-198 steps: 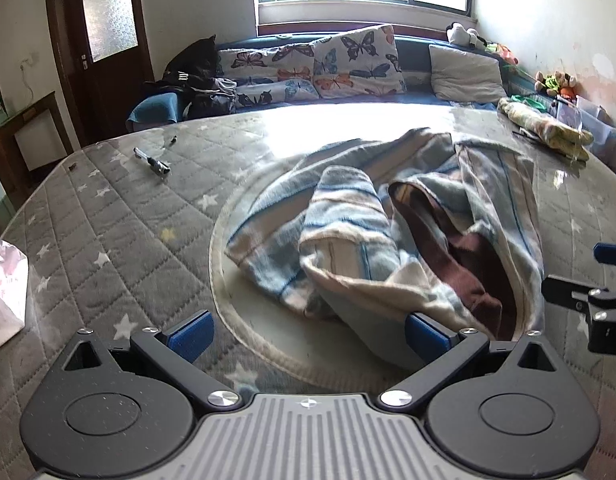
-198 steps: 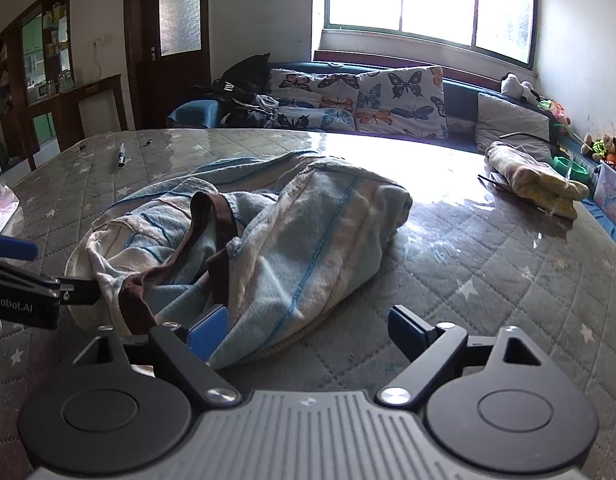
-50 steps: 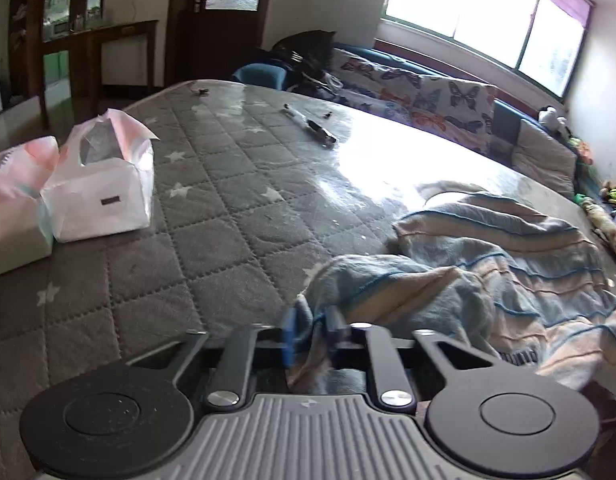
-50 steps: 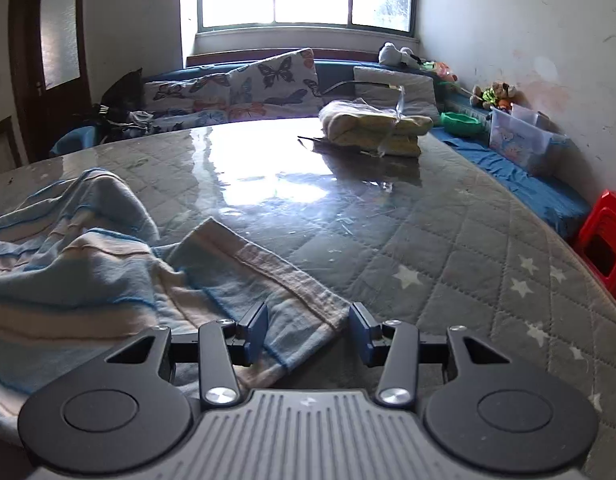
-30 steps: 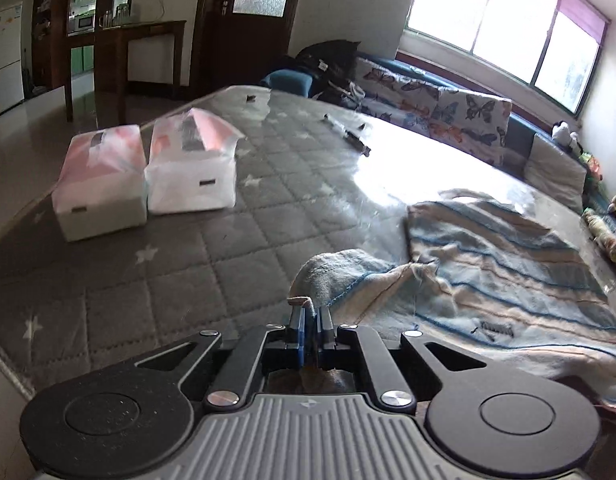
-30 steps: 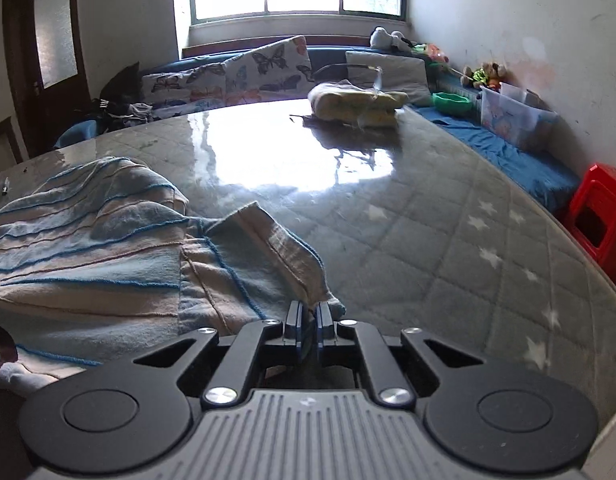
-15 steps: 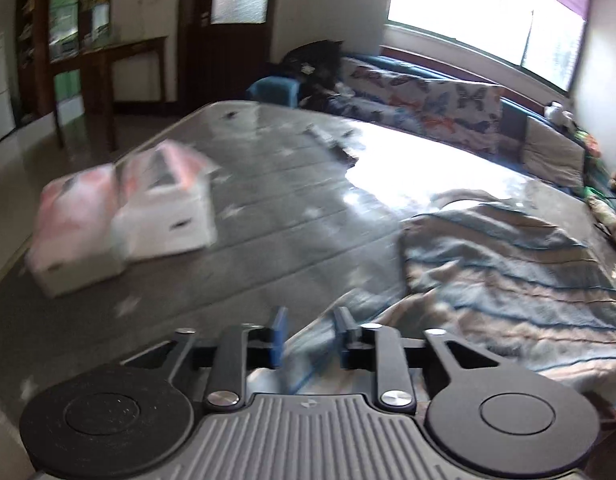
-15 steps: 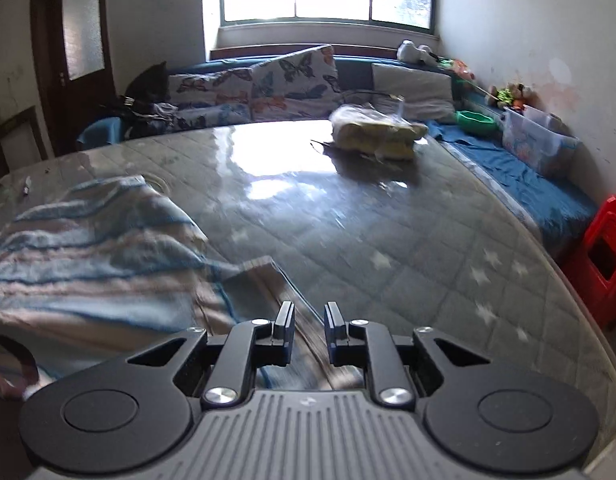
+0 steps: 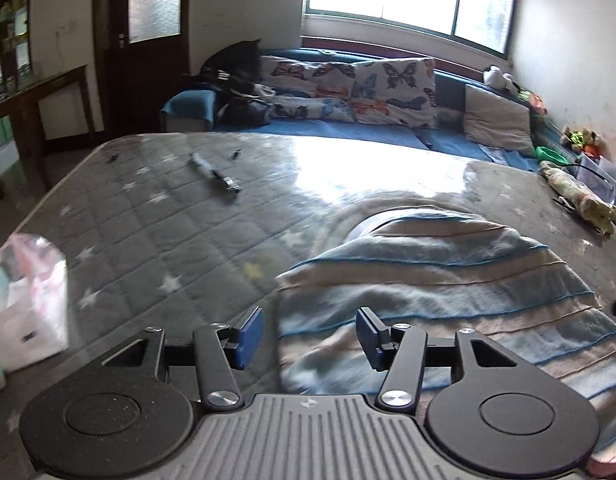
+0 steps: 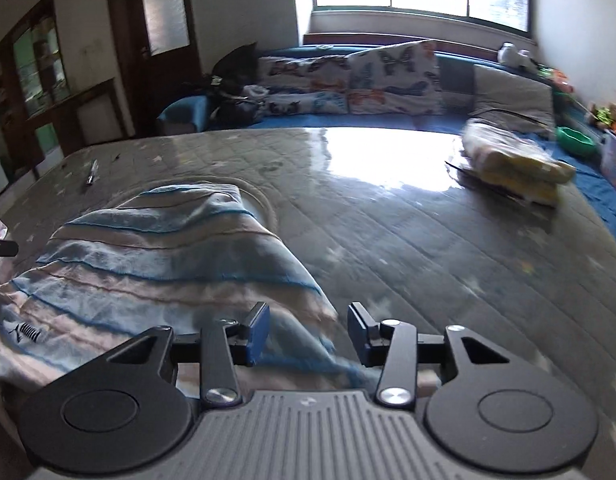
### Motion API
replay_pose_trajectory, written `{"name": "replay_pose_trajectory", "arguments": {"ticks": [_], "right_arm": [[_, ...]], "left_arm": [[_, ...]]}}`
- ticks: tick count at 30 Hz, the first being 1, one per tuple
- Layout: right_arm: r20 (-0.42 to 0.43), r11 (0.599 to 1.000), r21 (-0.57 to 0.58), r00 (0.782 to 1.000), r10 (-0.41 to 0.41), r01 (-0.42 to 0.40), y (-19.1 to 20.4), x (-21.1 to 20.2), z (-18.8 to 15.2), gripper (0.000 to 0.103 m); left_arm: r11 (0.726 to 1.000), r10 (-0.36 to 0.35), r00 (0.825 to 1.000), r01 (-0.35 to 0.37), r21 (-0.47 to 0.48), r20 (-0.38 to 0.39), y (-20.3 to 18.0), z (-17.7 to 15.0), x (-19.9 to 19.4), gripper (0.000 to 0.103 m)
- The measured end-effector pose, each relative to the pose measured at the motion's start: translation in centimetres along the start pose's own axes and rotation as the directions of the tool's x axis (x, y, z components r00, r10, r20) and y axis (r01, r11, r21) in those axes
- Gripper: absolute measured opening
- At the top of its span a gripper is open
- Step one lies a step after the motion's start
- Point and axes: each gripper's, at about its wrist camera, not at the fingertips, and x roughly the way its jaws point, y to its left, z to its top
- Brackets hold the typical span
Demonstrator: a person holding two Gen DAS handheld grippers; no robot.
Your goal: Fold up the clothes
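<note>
A blue-and-cream striped garment point(image 9: 440, 292) lies spread on a grey quilted table point(image 9: 156, 232) patterned with stars, its near corners under the two grippers. The left gripper point(image 9: 310, 338) hangs released, its blue pads parted above the garment's left corner without touching the cloth. The right gripper point(image 10: 308, 334) is likewise released, pads apart over the garment's right corner, where the fabric point(image 10: 164, 272) tapers toward the table edge. A small embroidered mark point(image 10: 27, 331) shows on the cloth near its lower left in the right wrist view.

Around the work: a pen point(image 9: 214, 175) lies well apart on the far left of the table, two small dark bits near it. A pink-and-white bag point(image 9: 26, 312) stands at the left edge, blurred. A folded yellow cloth point(image 10: 512, 168) rests on the far right of the table, on a thin dark object too blurred to tell. Beyond the table runs a blue sofa point(image 9: 388, 136) with butterfly cushions point(image 9: 392, 92), a black bag point(image 9: 240, 76) at its left end, and a green bowl point(image 10: 576, 140) and toys point(image 9: 580, 138) at its right.
</note>
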Motion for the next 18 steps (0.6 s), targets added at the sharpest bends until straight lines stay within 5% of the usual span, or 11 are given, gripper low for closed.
{"name": "replay_pose_trajectory", "arguments": {"ticks": [12,13,14,18], "right_arm": [[-0.024,0.993,-0.094,0.997,0.071,-0.073,3.3,5.4,3.0,0.052],[-0.026,0.992,-0.103,0.997,0.074,-0.076,3.6,5.8,3.2,0.046],[-0.027,0.990,-0.112,0.997,0.078,-0.080,3.9,6.2,3.4,0.026],[-0.025,0.980,-0.178,0.996,0.086,-0.090,5.8,7.1,3.6,0.007]], "left_arm": [[0.998,-0.049,0.997,0.051,0.033,-0.059,-3.1,-0.2,2.9,0.059],[0.998,-0.051,0.997,0.053,0.032,-0.061,-3.1,-0.4,2.9,0.059],[0.998,-0.053,0.997,0.055,0.030,-0.061,-3.1,-0.4,2.9,0.059],[0.998,-0.058,0.997,0.059,0.018,-0.055,-3.0,-0.4,2.7,0.059]]}}
